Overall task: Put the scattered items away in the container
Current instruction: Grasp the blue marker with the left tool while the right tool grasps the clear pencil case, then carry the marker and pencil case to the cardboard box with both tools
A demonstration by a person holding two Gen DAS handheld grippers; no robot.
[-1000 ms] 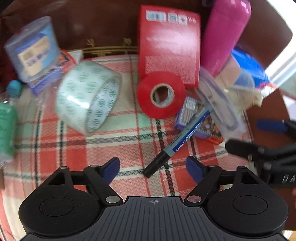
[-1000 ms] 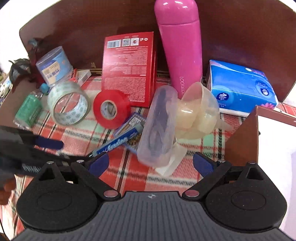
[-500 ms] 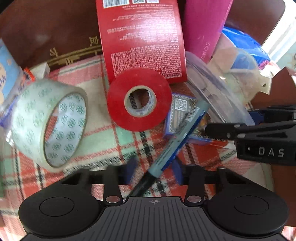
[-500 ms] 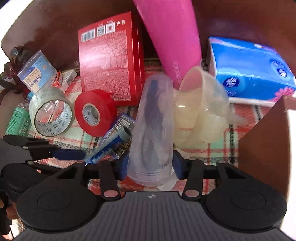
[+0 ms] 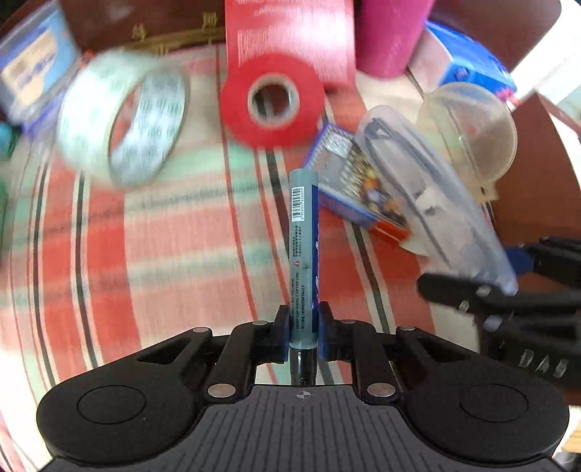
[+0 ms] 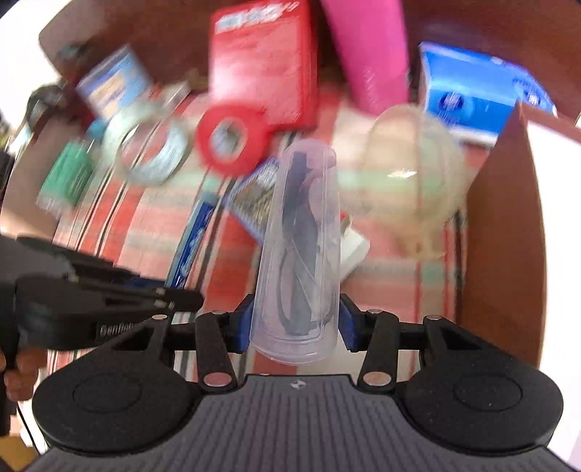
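Pick-up step: left gripper [image 5: 304, 328] clamps the grey-blue marker pen [image 5: 304, 254], right gripper [image 6: 295, 328] pinches the clear plastic case [image 6: 299, 247]; both go next, seemingly, to the brown box [image 6: 508, 225] at three o'clock.

Plaid tablecloth [image 5: 152, 232] (red-green), dark wooden backdrop [image 6: 454, 21]
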